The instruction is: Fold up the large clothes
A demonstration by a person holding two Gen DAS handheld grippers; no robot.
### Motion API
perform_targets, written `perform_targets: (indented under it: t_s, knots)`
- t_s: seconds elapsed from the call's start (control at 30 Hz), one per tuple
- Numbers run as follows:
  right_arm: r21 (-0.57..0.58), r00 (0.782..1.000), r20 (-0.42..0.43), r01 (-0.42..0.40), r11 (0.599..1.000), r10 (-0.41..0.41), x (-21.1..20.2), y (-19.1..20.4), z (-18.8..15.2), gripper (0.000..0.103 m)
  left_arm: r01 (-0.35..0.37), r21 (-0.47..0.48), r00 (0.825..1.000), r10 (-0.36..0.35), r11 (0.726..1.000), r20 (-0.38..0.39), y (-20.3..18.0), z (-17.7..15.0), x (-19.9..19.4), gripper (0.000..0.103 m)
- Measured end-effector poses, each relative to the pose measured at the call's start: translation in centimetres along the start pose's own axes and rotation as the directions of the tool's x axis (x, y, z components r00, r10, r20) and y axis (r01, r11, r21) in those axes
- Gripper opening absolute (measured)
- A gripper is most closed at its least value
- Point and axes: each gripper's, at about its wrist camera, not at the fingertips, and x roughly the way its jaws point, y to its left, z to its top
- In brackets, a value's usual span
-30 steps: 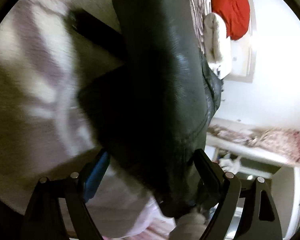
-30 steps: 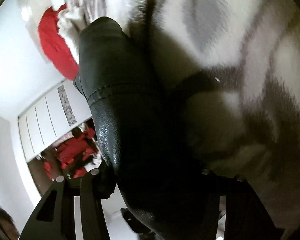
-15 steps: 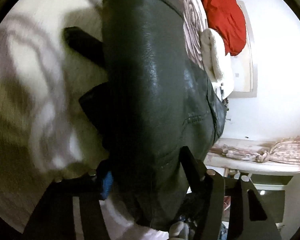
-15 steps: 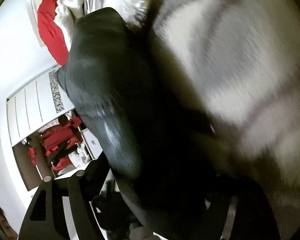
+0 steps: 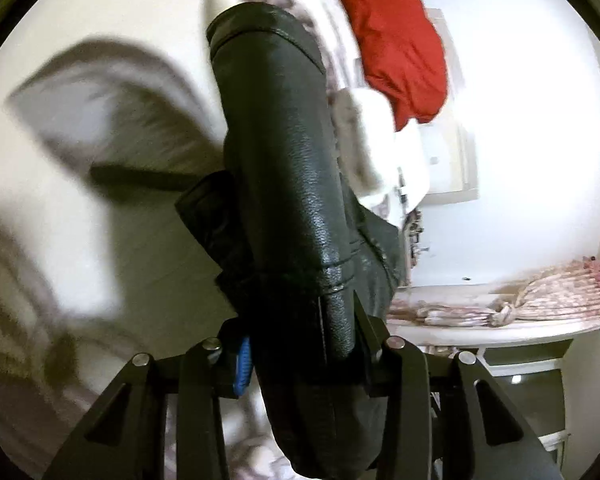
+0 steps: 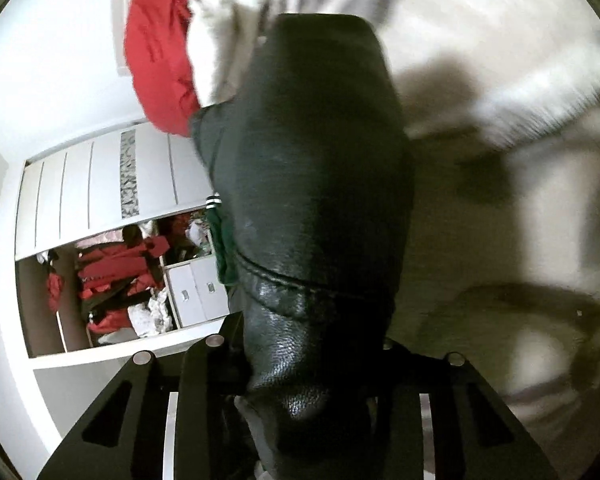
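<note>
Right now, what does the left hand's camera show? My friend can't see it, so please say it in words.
The left gripper, whose jaws have just been closing, pinches a bulky black leather jacket sleeve lifted over a white fluffy patterned blanket. Behind lie a red pillow and a white wall.

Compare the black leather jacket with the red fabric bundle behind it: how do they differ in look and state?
The black leather jacket is dark, grained and shiny; the red fabric bundle is bright and matte. The jacket is clamped in the left gripper and the right gripper; the bundle lies untouched by the wall. Both are soft goods.
</note>
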Motion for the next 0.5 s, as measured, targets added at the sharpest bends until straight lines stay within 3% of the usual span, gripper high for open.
perform_targets:
  t_s: [0.27, 0.5]
  knots:
    - [-0.093, 1.000, 0.011, 0.000, 0.996, 0.001, -0.1, 10.2, 1.9, 0.034, 0.081, 0.010, 0.996, -0.081, 0.997, 0.031, -5.9, 4.7, 0.8, 0.036]
    - [-0.189, 0.999, 0.023, -0.034, 0.981, 0.039, 0.2, 20.9, 8.4, 0.034, 0.159, 0.062, 0.981, -0.164, 0.985, 0.099, -11.7, 8.8, 4.8, 0.036]
